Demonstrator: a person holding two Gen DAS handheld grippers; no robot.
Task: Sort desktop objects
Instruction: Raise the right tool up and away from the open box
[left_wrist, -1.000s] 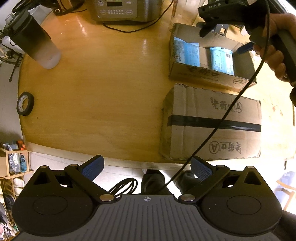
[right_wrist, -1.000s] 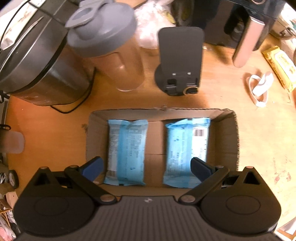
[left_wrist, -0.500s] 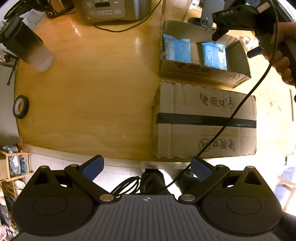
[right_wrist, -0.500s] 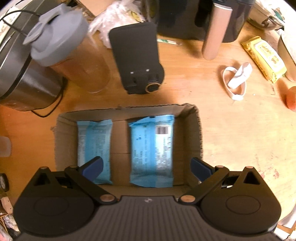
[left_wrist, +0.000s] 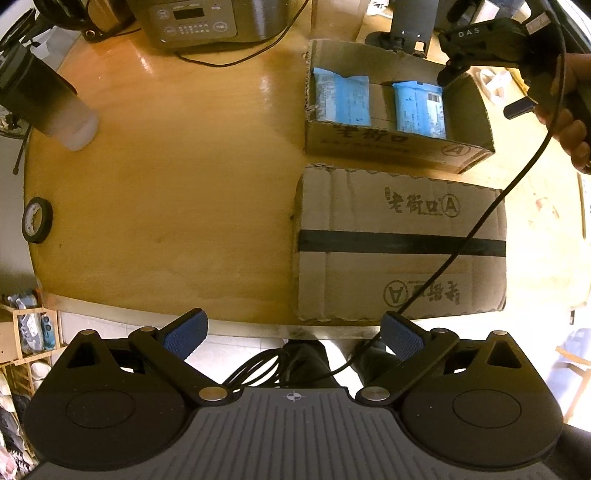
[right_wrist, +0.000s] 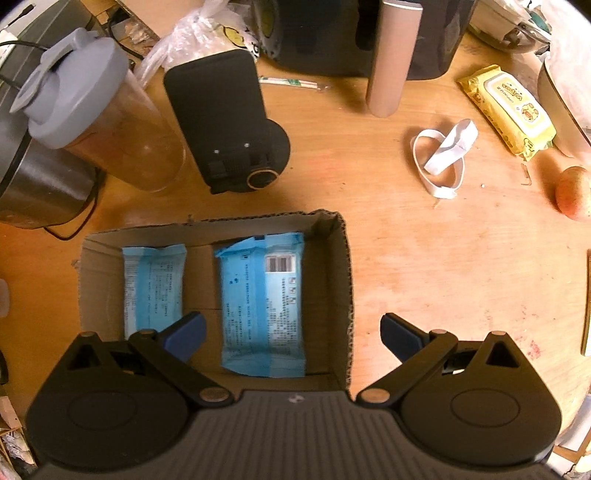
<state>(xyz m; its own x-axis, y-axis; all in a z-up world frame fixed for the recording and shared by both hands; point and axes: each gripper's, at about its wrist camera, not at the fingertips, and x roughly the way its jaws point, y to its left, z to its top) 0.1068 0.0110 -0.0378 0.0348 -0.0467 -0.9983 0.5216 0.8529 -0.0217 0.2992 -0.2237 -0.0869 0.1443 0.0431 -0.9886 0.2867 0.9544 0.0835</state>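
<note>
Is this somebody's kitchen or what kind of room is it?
Probably a home dining or kitchen table: a rice cooker and a shaker bottle stand on the wooden tabletop, with a pack of wet wipes nearby.

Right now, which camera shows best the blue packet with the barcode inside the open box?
The right wrist view: the barcode packet lies just below it, large, its barcode readable, inside the open box. In the left wrist view it is small and far, seen obliquely, near the right tool.
</note>
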